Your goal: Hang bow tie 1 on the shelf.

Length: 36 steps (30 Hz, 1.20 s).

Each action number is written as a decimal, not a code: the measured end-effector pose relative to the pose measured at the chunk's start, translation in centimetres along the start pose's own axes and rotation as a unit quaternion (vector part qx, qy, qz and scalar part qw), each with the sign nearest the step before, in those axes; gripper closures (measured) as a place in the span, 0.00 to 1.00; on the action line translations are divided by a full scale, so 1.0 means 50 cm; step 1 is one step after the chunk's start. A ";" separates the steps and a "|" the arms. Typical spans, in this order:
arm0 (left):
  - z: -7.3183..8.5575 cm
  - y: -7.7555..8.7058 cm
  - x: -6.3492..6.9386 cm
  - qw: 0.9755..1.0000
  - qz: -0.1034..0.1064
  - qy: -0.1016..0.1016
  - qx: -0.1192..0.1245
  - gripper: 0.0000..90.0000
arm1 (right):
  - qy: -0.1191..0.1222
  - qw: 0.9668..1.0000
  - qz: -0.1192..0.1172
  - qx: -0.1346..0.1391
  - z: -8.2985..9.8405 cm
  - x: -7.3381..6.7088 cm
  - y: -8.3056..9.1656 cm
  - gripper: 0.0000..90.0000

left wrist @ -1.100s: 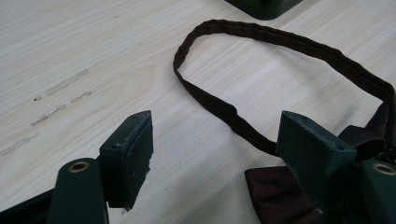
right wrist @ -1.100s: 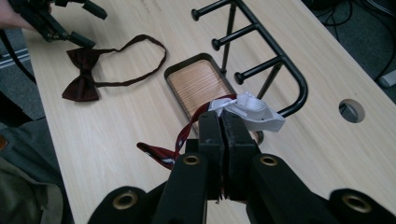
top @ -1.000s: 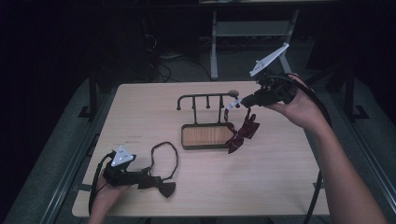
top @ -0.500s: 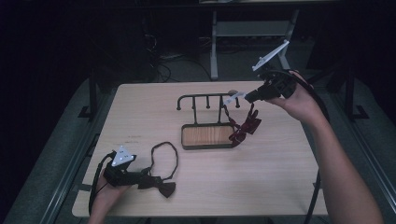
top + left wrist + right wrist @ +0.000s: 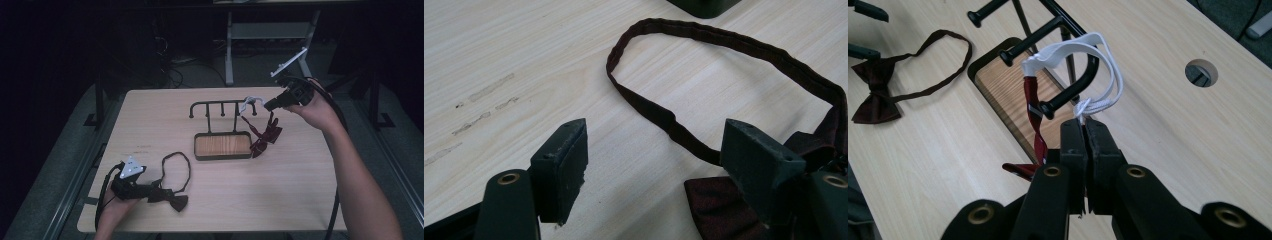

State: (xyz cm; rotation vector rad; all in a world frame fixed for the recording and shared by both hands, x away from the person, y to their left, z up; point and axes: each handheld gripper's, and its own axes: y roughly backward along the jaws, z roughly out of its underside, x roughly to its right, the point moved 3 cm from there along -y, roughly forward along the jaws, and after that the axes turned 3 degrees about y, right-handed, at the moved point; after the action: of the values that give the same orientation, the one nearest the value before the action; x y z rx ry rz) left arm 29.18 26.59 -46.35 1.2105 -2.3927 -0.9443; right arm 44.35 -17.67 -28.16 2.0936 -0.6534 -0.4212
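Observation:
A black hook rack stands on a wood-inlaid tray base at mid table. My right gripper is shut on the white elastic strap of a striped dark red bow tie. The strap loops over the rack's right end hook, and the bow hangs beside the base. At the front left, my left gripper is open on the table. Its jaws straddle the band of a dark maroon bow tie.
The pale wooden table has a round cable hole near the right gripper. A metal stand and cables sit on the dark floor behind the table. The table's right half is bare wood.
The right gripper lifted the striped bow tie's white strap up and right, hooking it over the rack's end hook. The left gripper stayed put by the maroon bow tie.

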 end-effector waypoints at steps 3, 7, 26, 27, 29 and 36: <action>0.000 0.000 0.000 1.000 0.000 0.000 0.000 0.31 | -0.009 1.000 0.000 -0.005 0.004 0.008 -0.011 0.97; 0.000 0.001 -0.001 1.000 0.000 -0.004 -0.001 0.31 | -0.017 1.000 0.001 -0.008 0.005 0.016 -0.020 0.97; 0.001 0.000 0.000 1.000 0.002 -0.001 -0.003 0.31 | -0.039 0.999 -0.007 -0.024 0.024 0.039 -0.052 0.94; 0.001 0.000 0.000 1.000 0.002 -0.001 -0.003 0.31 | -0.040 0.999 -0.008 -0.022 0.026 0.038 -0.053 0.93; 0.001 0.000 0.000 1.000 0.002 -0.002 -0.003 0.31 | -0.040 0.999 -0.008 -0.026 0.029 0.037 -0.055 0.93; 0.000 -0.002 0.001 1.000 0.002 -0.004 -0.004 0.31 | -0.039 0.999 -0.022 -0.023 0.045 0.029 -0.056 0.87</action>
State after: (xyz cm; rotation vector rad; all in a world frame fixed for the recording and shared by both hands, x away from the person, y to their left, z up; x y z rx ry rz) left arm 29.21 26.52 -46.41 1.2003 -2.3938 -0.9593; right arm 45.18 -18.64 -31.83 2.0590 -0.6382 -0.5410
